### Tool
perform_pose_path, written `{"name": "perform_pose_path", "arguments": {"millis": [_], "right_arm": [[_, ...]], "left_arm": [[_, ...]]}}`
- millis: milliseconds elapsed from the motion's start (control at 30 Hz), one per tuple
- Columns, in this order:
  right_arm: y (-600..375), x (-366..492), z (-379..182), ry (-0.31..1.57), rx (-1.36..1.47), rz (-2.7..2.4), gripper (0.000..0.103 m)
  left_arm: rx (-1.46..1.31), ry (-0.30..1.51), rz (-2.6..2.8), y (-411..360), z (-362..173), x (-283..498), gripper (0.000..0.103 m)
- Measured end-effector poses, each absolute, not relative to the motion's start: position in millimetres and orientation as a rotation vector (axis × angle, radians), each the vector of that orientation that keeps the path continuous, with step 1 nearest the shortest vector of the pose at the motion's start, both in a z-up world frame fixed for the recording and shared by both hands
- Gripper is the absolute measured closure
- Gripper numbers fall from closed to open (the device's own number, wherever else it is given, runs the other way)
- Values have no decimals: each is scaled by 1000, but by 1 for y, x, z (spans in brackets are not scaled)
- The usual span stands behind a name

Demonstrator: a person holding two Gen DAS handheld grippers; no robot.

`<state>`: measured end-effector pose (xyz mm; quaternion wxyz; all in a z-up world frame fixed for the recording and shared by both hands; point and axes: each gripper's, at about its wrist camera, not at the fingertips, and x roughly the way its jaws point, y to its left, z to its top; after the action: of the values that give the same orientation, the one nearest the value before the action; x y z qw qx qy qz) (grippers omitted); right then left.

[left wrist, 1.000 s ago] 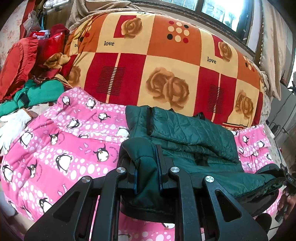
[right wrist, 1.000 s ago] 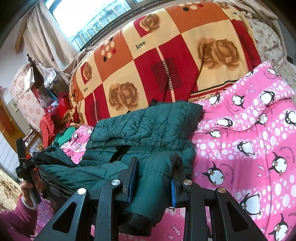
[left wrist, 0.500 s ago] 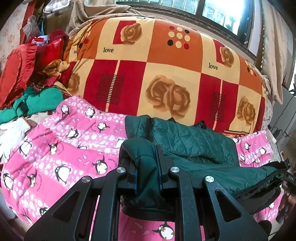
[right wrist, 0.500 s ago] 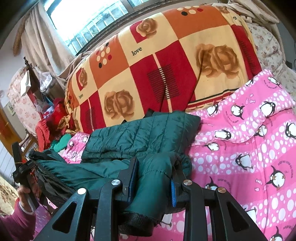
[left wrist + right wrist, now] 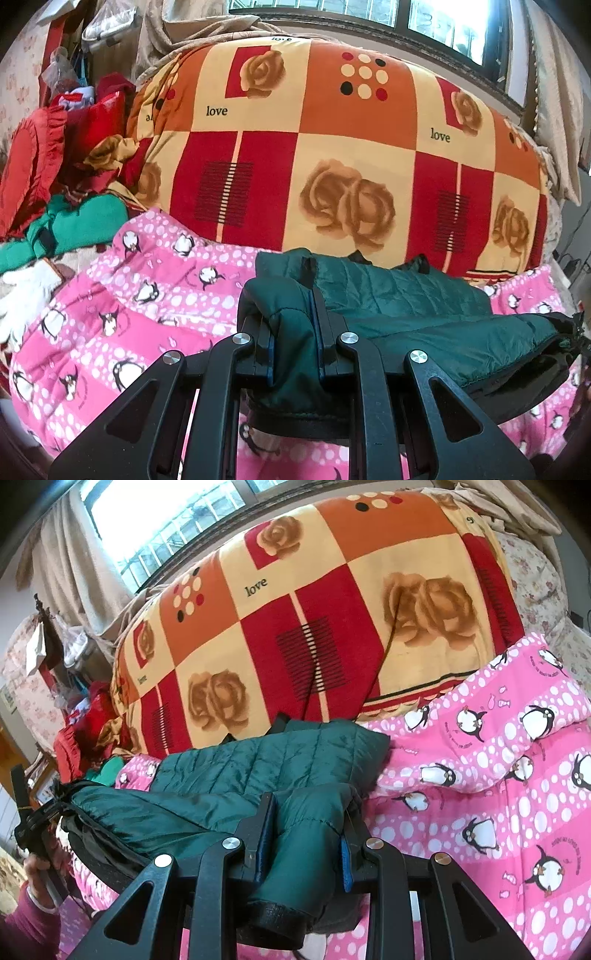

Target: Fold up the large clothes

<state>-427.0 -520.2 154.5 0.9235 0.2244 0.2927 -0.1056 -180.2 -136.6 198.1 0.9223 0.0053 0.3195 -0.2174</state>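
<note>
A dark green quilted jacket (image 5: 402, 295) lies on the pink penguin blanket (image 5: 122, 306), its near edge lifted and stretched between both grippers. My left gripper (image 5: 293, 310) is shut on a bunched fold of the jacket at its left end. In the right wrist view the same jacket (image 5: 269, 760) shows, and my right gripper (image 5: 308, 812) is shut on a sleeve end whose black cuff hangs below the fingers. The left gripper (image 5: 40, 812) also appears far left, held by a hand in a maroon sleeve.
A big quilt (image 5: 332, 147) in red, orange and cream with roses rises behind the jacket. Red cushions (image 5: 29, 170), a green garment (image 5: 81, 225) and a white glove (image 5: 22, 299) lie at the left. A window (image 5: 177, 513) with curtains is beyond.
Both grippers have drawn back and slightly up with the jacket edge. The jacket sits lower in both views and more of the rose quilt shows above it.
</note>
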Motion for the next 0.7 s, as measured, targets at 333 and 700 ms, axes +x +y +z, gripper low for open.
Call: {"name": "perform_pose_path", "arguments": {"millis": [333, 700], "right_arm": [[-541, -388, 155, 615, 449, -249, 75], [-562, -345, 147, 635, 451, -292, 76]], "left_arm": [[34, 685, -400, -154, 188, -141, 88], [33, 743, -364, -178, 172, -95, 88]]}}
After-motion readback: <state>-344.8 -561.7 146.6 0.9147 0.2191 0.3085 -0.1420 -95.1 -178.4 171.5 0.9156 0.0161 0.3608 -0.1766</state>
